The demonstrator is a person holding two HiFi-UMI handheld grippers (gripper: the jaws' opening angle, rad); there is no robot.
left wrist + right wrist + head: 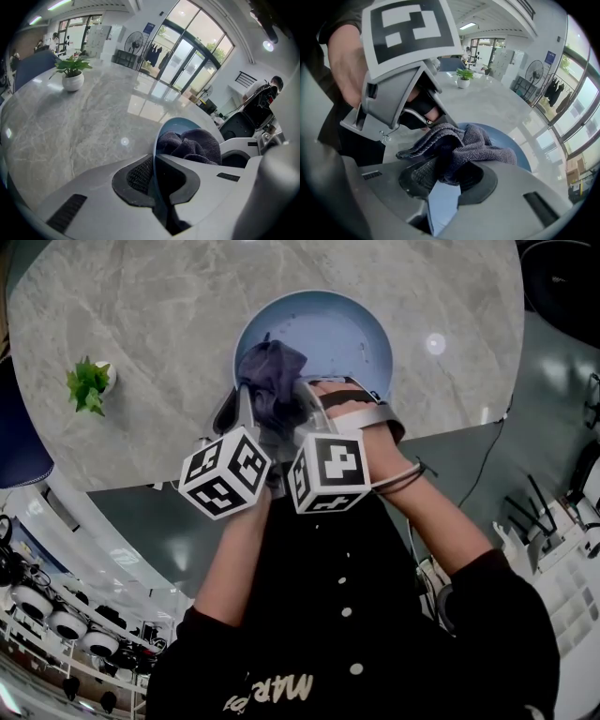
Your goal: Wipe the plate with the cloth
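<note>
A pale blue plate (347, 334) lies on the round marble table (141, 315), near its front edge. My left gripper (246, 413) is shut on the plate's near rim; in the left gripper view the thin blue rim (180, 124) runs straight between the pads of that gripper (153, 161). A dark grey-purple cloth (272, 371) is bunched on the near-left part of the plate. My right gripper (302, 404) is shut on it. In the right gripper view the cloth (464, 145) bulges out of the closed jaws (447, 176) over the plate (511, 145).
A small potted plant (89, 385) in a white pot stands on the table to the left, well away from the plate. The table's curved front edge runs just under both grippers. A dark blue chair (19, 427) is at the far left.
</note>
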